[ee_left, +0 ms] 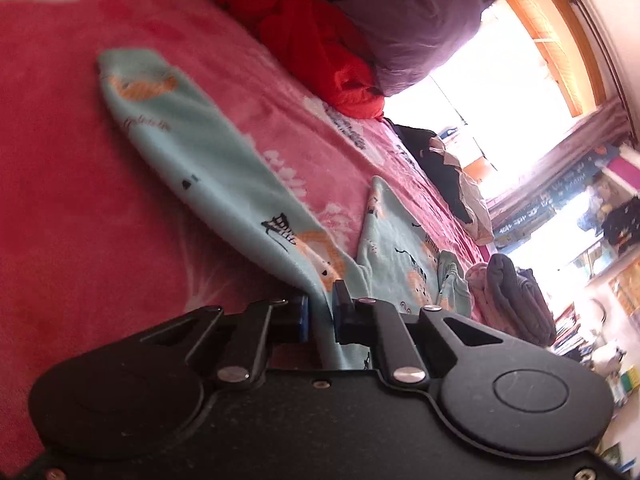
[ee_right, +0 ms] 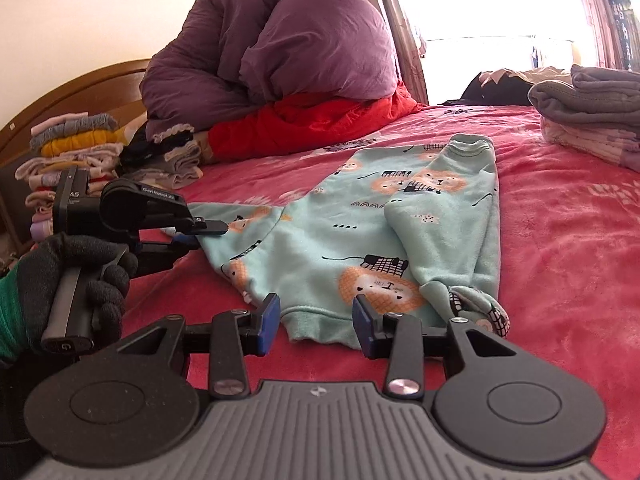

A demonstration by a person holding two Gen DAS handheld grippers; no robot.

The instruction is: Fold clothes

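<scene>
A mint-green printed sweatshirt (ee_right: 340, 240) lies on the pink blanket (ee_right: 560, 240) of the bed, one sleeve folded across its body toward two o'clock. The left claw (ee_left: 320, 312) has its blue pads pinched tight on the garment's cloth, a sleeve (ee_left: 192, 140) stretching away from it toward eleven o'clock. The right claw (ee_right: 316, 322) stands partly open at the hem, which sits between its pads at twelve o'clock without being pressed. A gloved hand (ee_right: 80, 276) holds the left claw's handle.

A pink blanket (ee_right: 560, 240) carries a mint sweatshirt (ee_right: 360, 240) and folded stacks (ee_right: 592, 120).
</scene>
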